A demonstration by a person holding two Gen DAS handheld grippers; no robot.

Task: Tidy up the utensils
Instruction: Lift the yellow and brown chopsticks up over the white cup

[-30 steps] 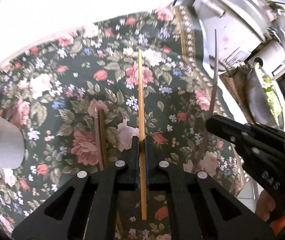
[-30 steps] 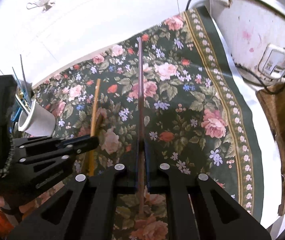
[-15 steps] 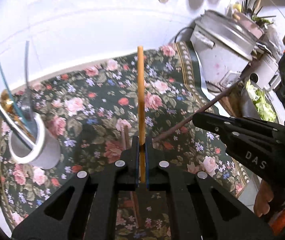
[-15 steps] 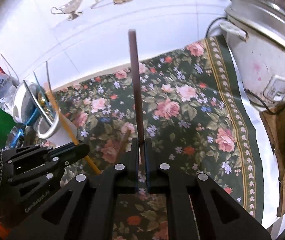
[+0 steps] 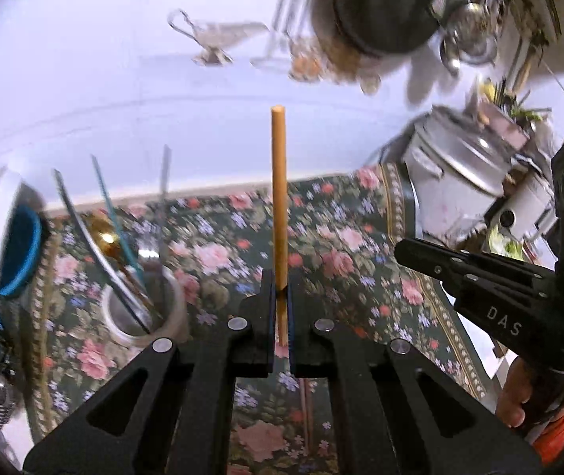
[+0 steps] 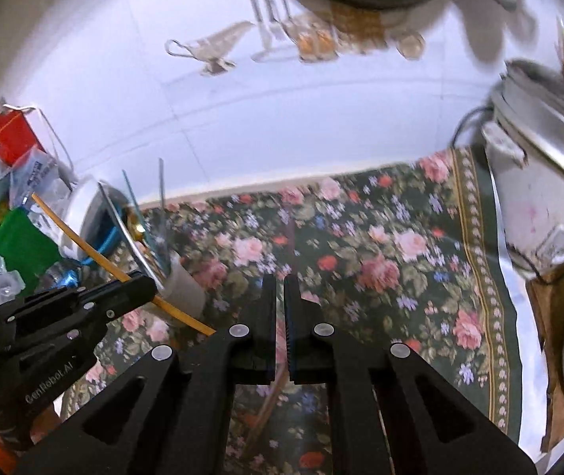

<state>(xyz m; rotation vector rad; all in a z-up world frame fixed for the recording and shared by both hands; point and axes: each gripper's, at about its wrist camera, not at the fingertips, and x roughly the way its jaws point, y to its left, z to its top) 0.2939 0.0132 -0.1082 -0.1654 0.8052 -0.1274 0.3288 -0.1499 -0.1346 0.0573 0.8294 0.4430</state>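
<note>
Leftward, cup holding utensils, tongs gripping chopstick

Both wrist views are bright and cool-toned, and the white tiled wall is washed out almost to glare, so its tile joints barely show. Soft grey shadows fall on that wall below the hanging glassware and dark pan, which suggests light from above and in front. Motion blur smears the flowered cloth, the utensil cup and the clutter at the left edge, while the black jaws close to each lens stay sharp. The orange chopstick is crisp in the left view. Fisheye distortion bends the wall line and the metal pot, and dark vignetting rounds off every corner.
</note>
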